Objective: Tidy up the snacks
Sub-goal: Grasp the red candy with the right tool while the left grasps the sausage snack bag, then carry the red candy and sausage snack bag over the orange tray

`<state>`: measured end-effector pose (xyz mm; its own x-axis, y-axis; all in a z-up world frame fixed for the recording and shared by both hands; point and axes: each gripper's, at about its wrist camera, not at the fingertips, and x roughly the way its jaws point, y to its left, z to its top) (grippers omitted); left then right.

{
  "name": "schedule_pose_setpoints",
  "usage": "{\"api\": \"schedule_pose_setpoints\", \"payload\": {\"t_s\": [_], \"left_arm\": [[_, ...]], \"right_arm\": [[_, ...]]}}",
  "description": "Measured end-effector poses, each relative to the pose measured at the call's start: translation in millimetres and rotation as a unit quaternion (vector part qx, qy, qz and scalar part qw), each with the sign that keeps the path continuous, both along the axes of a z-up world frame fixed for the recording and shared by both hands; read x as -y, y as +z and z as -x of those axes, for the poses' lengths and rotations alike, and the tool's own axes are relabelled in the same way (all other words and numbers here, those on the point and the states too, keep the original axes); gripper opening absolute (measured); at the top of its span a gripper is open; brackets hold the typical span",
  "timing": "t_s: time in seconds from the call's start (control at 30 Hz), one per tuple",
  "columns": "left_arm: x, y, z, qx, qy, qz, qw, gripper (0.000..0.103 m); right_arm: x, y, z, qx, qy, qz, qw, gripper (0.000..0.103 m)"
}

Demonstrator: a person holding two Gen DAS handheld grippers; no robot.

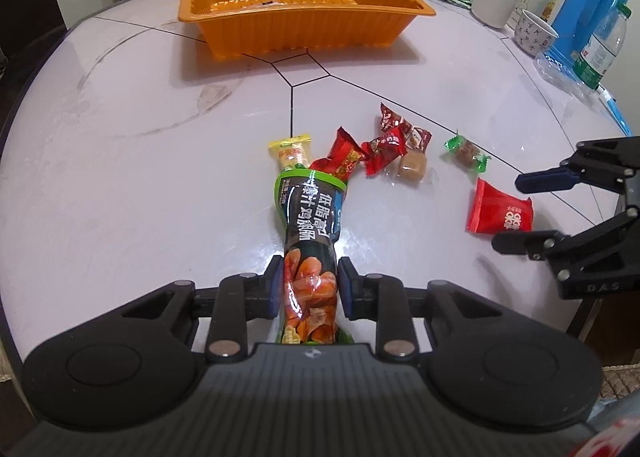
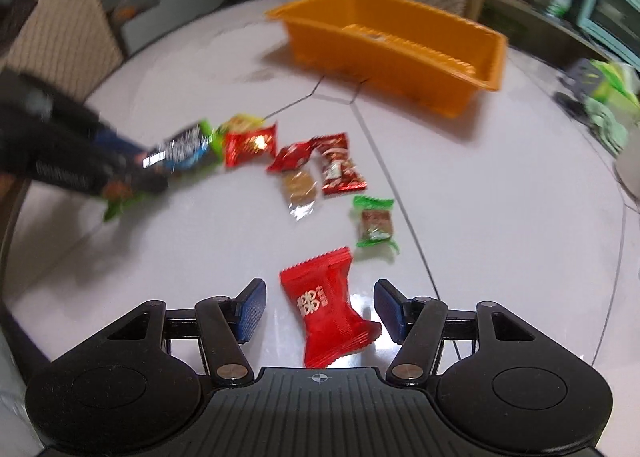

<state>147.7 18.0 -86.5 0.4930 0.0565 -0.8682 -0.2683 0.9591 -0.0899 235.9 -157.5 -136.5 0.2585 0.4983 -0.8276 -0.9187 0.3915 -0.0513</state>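
The round pale table (image 1: 120,161) is carrying everything here, and toward its far side the orange tray (image 1: 304,37) is sitting with nothing visible in it, well apart from the snacks. Nearer in, the left tongs (image 1: 308,285) are clamping narrowly on a long dark sausage pack (image 1: 310,217), the blue pads pressing its lower half from either side. Its long axis is running straight ahead out of the tongs, pointing roughly toward the tray, and its far end is lying over the near edge of a yellow snack (image 1: 291,153) and touching a red candy (image 1: 340,161).

The right tongs (image 2: 320,311) are standing about half wide, straddling a red square packet (image 2: 326,309) that is lying flat on the table. Neither pad is touching it yet; it is sitting between them, its long axis tilted a little against the line of the fingers, with the right-hand pad much closer to its lower corner.

Farther out, a green-wrapped sweet (image 2: 374,223), a clear-wrapped brown cube (image 2: 298,187) and two more red wrappers (image 2: 340,167) are lying in a loose row between packet and sausage pack. The right hand is plainly the nearer one for the red packet.
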Motion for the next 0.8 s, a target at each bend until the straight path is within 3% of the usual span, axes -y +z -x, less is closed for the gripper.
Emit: {"api": "schedule_pose_setpoints", "payload": {"t_s": [0.1,0.33,0.53,0.8], "left_arm": [[-2.4,3.1,2.6,0.004,0.005,0.002,1.0000,0.025],[-6.2,12.2,5.9,0.014,0.013,0.006,0.9998,0.025],[-12.0,27.5,4.5,0.032,0.019,0.007,0.9993,0.025],[-31.3,53.9,-9.2,0.063,0.028,0.002,0.9976,0.025]], "right_arm": [[-1.9,-5.8,0.0,0.004,0.016,0.010,1.000,0.045],[-2.6,-9.3,-2.8,0.007,0.017,0.019,1.000,0.026],[7.0,13.9,-9.2,-0.025,-0.031,-0.033,0.999,0.026],[7.0,48.7,-37.2,-0.069,-0.092,-0.107,0.988,0.026]]}}
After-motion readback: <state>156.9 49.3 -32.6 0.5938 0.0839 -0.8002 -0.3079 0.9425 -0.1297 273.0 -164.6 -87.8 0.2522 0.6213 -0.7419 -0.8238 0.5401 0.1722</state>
